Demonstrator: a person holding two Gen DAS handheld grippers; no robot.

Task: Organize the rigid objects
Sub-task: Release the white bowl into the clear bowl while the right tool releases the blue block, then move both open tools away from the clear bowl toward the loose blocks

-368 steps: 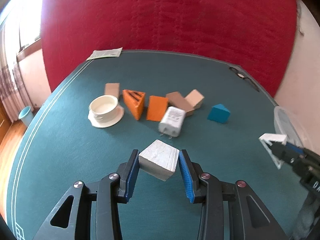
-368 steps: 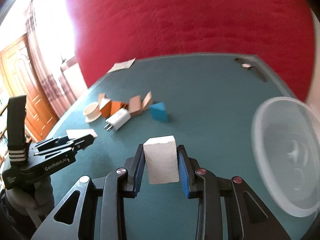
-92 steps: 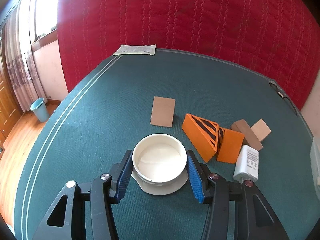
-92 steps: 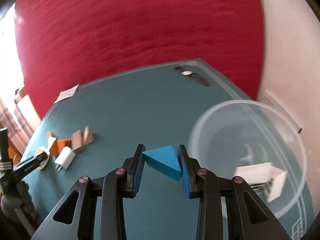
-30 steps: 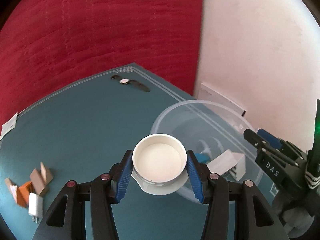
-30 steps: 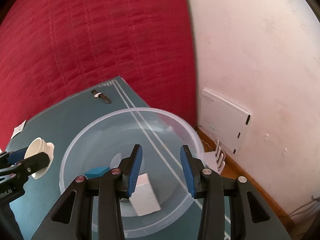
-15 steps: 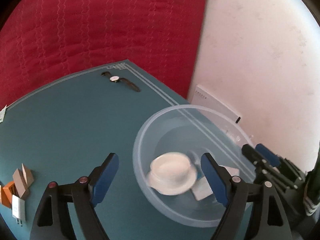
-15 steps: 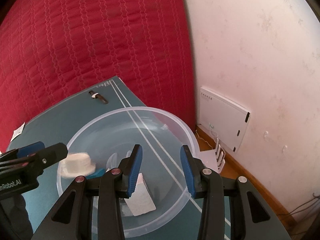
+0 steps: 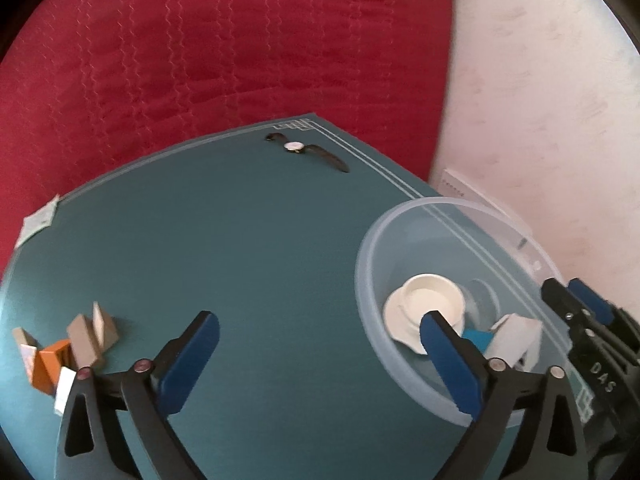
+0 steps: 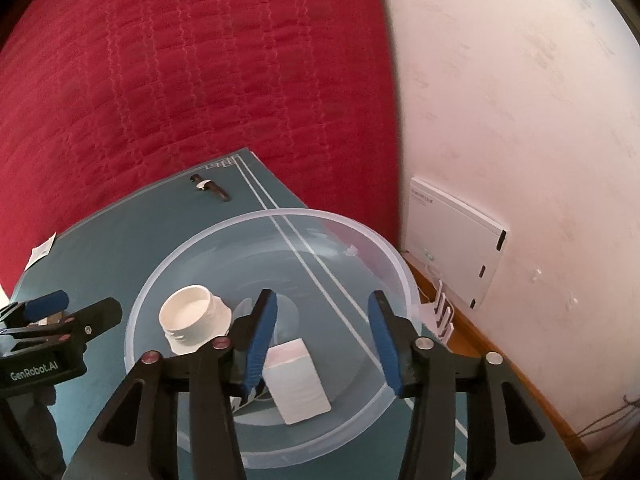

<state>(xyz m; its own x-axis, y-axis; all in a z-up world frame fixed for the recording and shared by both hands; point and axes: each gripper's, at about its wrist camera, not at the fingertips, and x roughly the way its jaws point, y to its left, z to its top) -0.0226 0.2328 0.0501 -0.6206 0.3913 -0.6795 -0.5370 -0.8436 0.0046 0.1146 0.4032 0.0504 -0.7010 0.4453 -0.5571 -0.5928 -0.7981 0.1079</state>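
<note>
Off to the left of the left claw point(image 9: 316, 346), a small heap of blocks point(image 9: 72, 350) sits on the green desk point(image 9: 248, 248): tan pieces, an orange wedge, and a white charger just beside them, all well apart from the bowl. These are the things left to sort, as I judge it. The left claw has its blue pads spread as wide as they go, having just been opening, with nothing between them now. A second ago it carried the white cup on its saucer; that cup point(image 9: 430, 306) now rests inside the clear plastic bowl point(image 9: 368, 248), ahead and to the right of the claw, with the right-hand pad overlapping its near edge in the left wrist view. Beside the cup, further right, lie a blue wedge point(image 9: 478, 338) and a white block point(image 9: 516, 332), all within the bowl. At the far corner of the desk a wristwatch point(image 9: 306, 152) lies alone. Furthest right, the right claw point(image 10: 322, 338) hovers over the bowl with its pads apart, having just been widening too, and empty; the white block sits below and between them, untouched. So one more rigid thing is stowed, and both claws look free to go back for the heap.
</note>
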